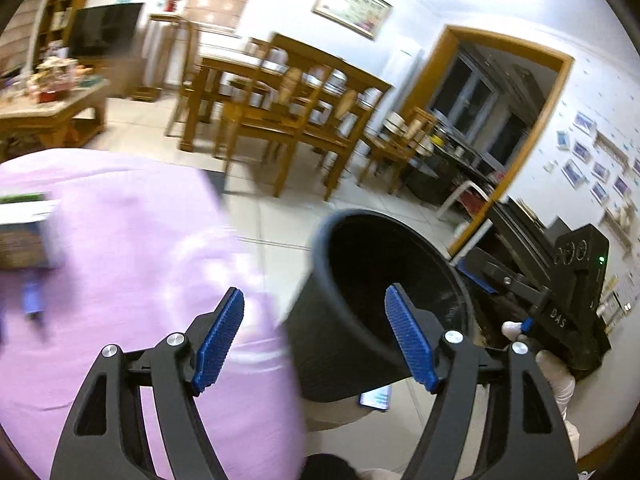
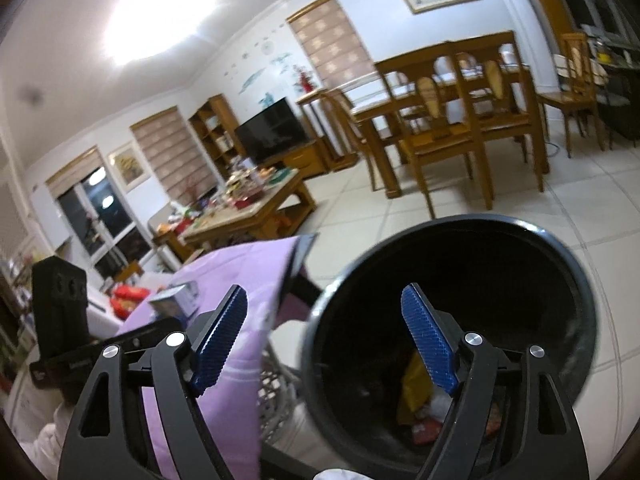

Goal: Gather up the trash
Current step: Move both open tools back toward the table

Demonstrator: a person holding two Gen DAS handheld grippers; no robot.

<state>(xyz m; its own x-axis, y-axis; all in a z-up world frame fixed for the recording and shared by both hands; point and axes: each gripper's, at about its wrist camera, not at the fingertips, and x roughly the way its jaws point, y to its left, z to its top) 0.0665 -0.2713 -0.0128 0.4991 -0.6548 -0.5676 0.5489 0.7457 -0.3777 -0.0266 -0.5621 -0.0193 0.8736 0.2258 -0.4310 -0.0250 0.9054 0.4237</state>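
A black round trash bin [image 1: 360, 320] stands on the tiled floor beside a table with a purple cloth [image 1: 120, 280]. In the right wrist view the bin [image 2: 460, 272] holds a yellow wrapper [image 2: 414, 384] and other scraps at its bottom. My left gripper [image 1: 316, 340] is open and empty, between the cloth and the bin. My right gripper [image 2: 324, 344] is open and empty, over the bin's near rim. The right gripper's body [image 1: 576, 296] shows in the left wrist view, past the bin. A small box [image 2: 176, 300] lies on the cloth.
A wooden dining table with chairs [image 2: 460, 112] stands across the floor. A cluttered coffee table [image 2: 248, 208] and a TV [image 2: 272, 130] are at the back left. A white wicker base [image 2: 276, 396] shows under the cloth. A doorway [image 1: 492, 112] opens at the right.
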